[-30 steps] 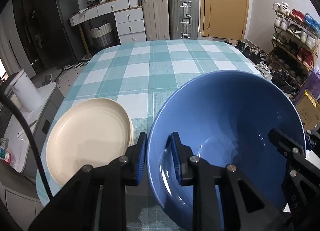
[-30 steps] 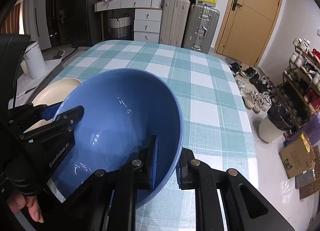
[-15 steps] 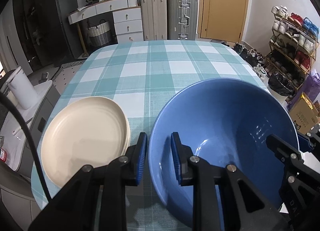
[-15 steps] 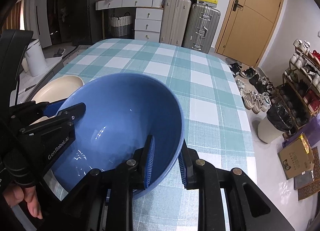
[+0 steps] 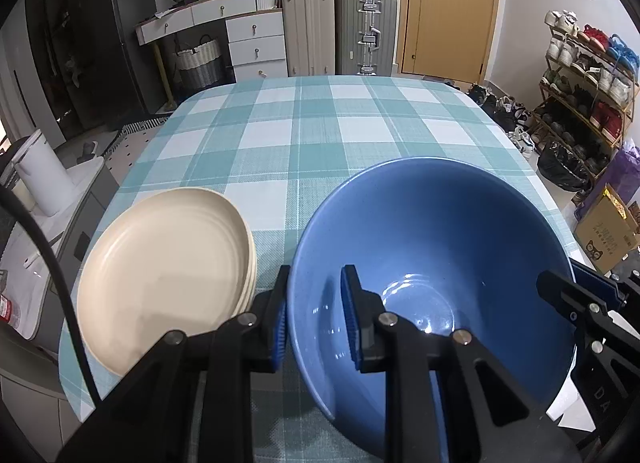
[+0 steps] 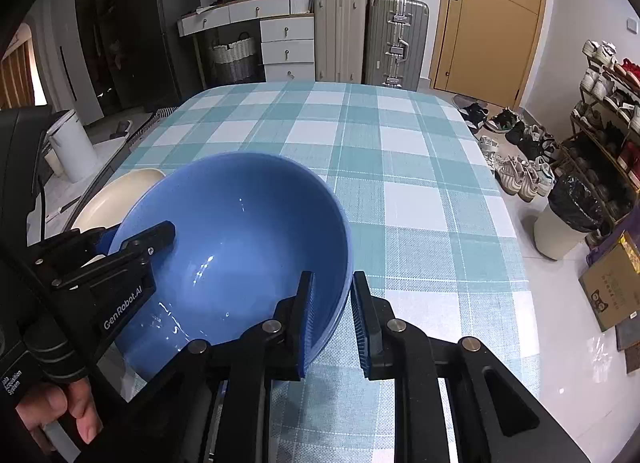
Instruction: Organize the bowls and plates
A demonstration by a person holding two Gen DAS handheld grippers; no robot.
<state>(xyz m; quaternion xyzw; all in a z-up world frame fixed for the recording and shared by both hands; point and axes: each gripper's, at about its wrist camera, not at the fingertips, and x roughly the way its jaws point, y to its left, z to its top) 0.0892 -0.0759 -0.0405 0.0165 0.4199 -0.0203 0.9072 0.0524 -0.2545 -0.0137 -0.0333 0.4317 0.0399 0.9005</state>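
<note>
A large blue bowl (image 5: pixel 440 247) (image 6: pixel 240 231) sits at the near edge of the checked table (image 5: pixel 300 135), held from both sides. My left gripper (image 5: pixel 314 303) (image 6: pixel 140 239) is shut on its left rim, one pad outside and one inside. My right gripper (image 6: pixel 332 295) (image 5: pixel 560 277) straddles the right rim. Its jaws are closing, with a thin gap still showing at the outer pad. A stack of cream plates (image 5: pixel 160 263) (image 6: pixel 120 199) lies just left of the bowl, close to the table's left edge.
The teal and white cloth covers the whole table, bare beyond the dishes. A white kettle (image 5: pixel 44 179) stands on a low unit to the left. Suitcases, drawers and a door are at the back, with shoe racks on the right. A person's hand (image 6: pixel 72 411) grips the left handle.
The right jaws spread off the bowl's rim, then narrowed again. The bowl's far rim dropped slightly in the left wrist view. The left gripper kept its grip and place.
</note>
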